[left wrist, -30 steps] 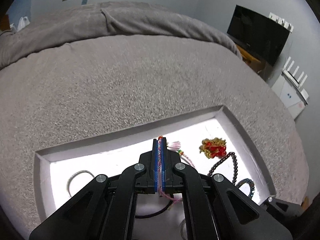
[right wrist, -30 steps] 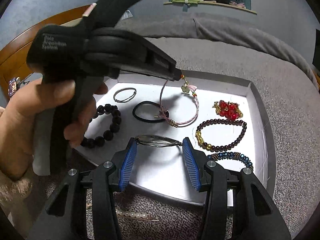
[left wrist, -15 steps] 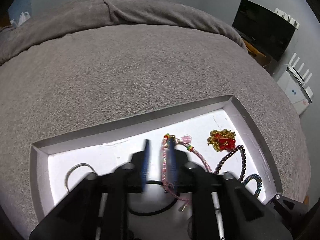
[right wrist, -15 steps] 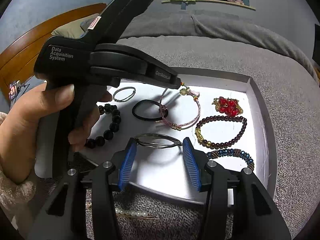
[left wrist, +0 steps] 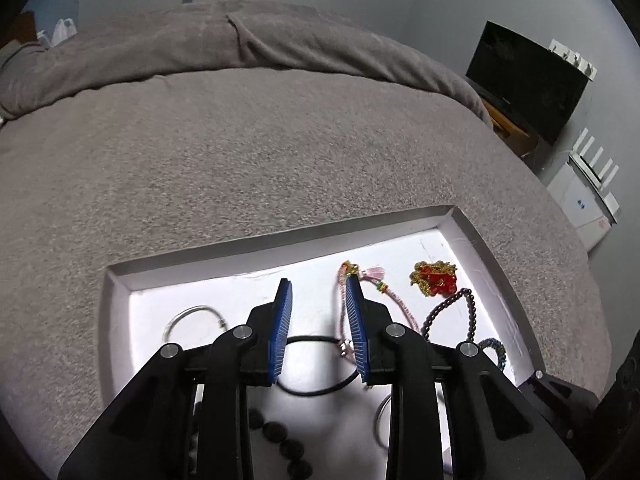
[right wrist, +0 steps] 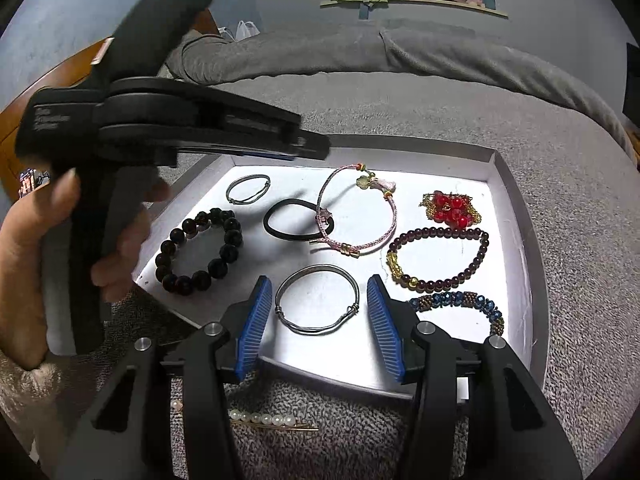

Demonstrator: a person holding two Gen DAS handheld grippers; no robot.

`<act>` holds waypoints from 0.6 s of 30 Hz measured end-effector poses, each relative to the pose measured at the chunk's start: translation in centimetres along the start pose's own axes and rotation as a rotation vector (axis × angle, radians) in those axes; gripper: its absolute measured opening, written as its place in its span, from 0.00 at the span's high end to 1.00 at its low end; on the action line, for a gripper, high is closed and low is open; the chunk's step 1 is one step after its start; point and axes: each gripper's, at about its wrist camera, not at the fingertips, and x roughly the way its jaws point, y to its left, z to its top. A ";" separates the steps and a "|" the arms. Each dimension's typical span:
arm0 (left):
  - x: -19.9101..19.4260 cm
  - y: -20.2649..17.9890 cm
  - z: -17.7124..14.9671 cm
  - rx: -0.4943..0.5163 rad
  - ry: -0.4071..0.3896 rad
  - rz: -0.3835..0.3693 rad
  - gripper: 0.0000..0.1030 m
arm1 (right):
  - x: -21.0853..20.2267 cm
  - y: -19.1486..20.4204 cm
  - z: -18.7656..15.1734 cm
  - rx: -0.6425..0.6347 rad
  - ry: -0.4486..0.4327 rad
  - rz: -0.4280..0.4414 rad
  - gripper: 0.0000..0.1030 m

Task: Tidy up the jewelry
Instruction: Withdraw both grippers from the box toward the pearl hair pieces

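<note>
Left wrist view: the left gripper (left wrist: 318,312) hangs over the white tray (left wrist: 120,292), jaws parted and empty. The pink cord bracelet (left wrist: 390,296) lies on the tray floor just beside the right-hand pad, its loop running away to the right. A second ago these jaws were clenched on that cord; now it is released.

Right wrist view: the right gripper (right wrist: 320,320) stays half open, empty, nearest the pearl hairpin (right wrist: 260,420) lying crosswise on the blanket (right wrist: 580,280) below.

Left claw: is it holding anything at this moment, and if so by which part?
Nothing is held. The left claw stands open above the tray; the pink cord bracelet lies on the tray floor, free of its pads.
</note>
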 end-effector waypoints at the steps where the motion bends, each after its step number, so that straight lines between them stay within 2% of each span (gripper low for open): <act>1: -0.4 0.1 -0.1 -0.002 -0.011 0.005 0.72 | -0.1 0.0 0.0 -0.001 -0.002 -0.001 0.52; 4: -1.4 0.4 -0.3 -0.009 -0.029 0.022 0.71 | -0.4 0.1 -0.1 -0.004 -0.008 0.001 0.49; 5: -1.6 0.6 -0.3 -0.011 -0.029 0.026 0.71 | -0.5 0.1 -0.2 -0.005 -0.011 0.000 0.43; 10: -3.3 0.7 -0.6 -0.004 -0.048 0.074 0.70 | -1.7 0.6 -0.2 -0.020 -0.043 -0.013 0.43; 14: -5.0 0.7 -1.1 -0.001 -0.080 0.115 0.49 | -3.0 0.5 -0.4 -0.018 -0.080 -0.025 0.35; 18: -6.4 0.4 -1.7 0.020 -0.102 0.161 0.37 | -3.9 0.5 -0.6 -0.017 -0.097 -0.046 0.27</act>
